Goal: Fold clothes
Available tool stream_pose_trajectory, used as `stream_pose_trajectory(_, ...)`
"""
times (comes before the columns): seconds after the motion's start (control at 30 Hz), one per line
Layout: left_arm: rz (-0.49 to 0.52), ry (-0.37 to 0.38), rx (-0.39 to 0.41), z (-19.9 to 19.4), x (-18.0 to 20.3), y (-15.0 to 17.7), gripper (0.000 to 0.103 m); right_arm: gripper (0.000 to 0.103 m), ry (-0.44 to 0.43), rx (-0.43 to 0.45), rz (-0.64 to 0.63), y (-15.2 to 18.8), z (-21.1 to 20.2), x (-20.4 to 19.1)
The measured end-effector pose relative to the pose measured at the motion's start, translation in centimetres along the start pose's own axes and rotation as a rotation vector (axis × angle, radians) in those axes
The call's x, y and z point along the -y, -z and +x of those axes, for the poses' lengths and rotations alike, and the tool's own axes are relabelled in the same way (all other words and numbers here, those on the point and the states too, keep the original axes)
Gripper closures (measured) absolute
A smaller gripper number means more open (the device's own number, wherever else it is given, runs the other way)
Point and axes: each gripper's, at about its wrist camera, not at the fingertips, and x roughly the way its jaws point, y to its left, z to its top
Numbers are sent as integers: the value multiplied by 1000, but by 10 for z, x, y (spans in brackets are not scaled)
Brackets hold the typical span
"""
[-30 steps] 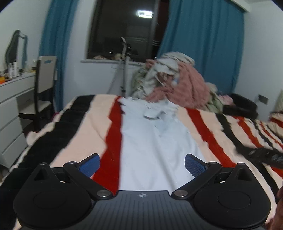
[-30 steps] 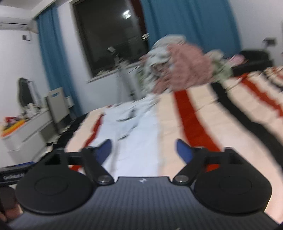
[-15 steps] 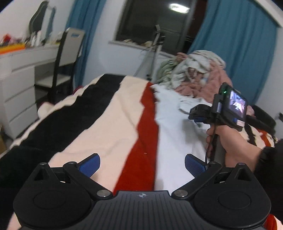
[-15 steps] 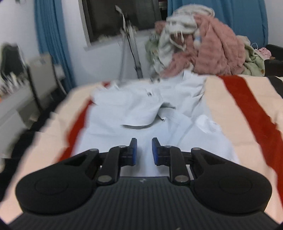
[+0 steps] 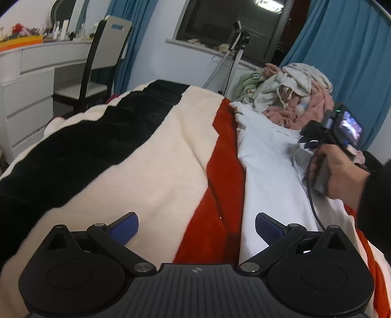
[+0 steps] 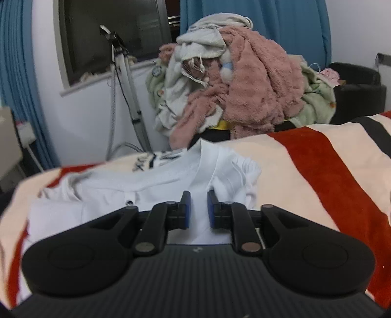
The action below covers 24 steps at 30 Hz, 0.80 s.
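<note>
My right gripper (image 6: 198, 210) fingers sit nearly closed over the white shirt (image 6: 146, 186), gripping nothing yet. My left gripper (image 5: 196, 228) fingers gape wide. Risk: pinching two layers, or the blanket (image 5: 151, 171), dragging the fold crooked.

- Walls (image 5: 156, 58): white.
- Window (image 5: 227, 22): dark outside (a ceiling light reflects in the glass), flanked by blue curtains (image 5: 347, 61).
- White dresser (image 5: 27, 80) at left, cluttered on top; chair (image 5: 102, 61) stands at it.
- Tripod (image 6: 122, 80) stands below the window sill.

A striped blanket (image 5: 151, 156) covers the bed — beyond it a chair (image 5: 102, 61), white dresser (image 5: 27, 80), blue curtains (image 5: 347, 61).
</note>
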Motion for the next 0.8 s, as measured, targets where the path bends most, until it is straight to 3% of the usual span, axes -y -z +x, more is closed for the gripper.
stream_pose_trajectory(0.03, 4, 1, 1, 0, 0, 0, 0, 74, -14, -12, -20, -1, -5, 0)
stream_pose_trajectory(0.1, 18, -5, 3, -3, 3, 2, 0, 34, -33, -10, -58, 0, -23, -2)
stream_pose_trajectory(0.17, 27, 4, 11, -8, 5, 3, 0, 16, -60, 27, -74, 3, -55, -3)
stream_pose_trajectory(0.4, 31, 38, 24, -29, 11, 4, 1, 14, -160, 34, -58, 15, -189, 12)
stream_pose_trajectory(0.53, 7, 95, -3, -46, 12, 4, 1, 14, -224, 2, -31, 42, -276, 44)
stream_pose_trajectory(0.67, -15, 164, -62, -60, 13, 12, 3, 15, -300, -123, 135, 80, -336, 95)
stream_pose_trajectory(0.8, -18, 201, -101, -76, 17, 26, 5, 22, -326, -252, 388, 126, -369, 144)
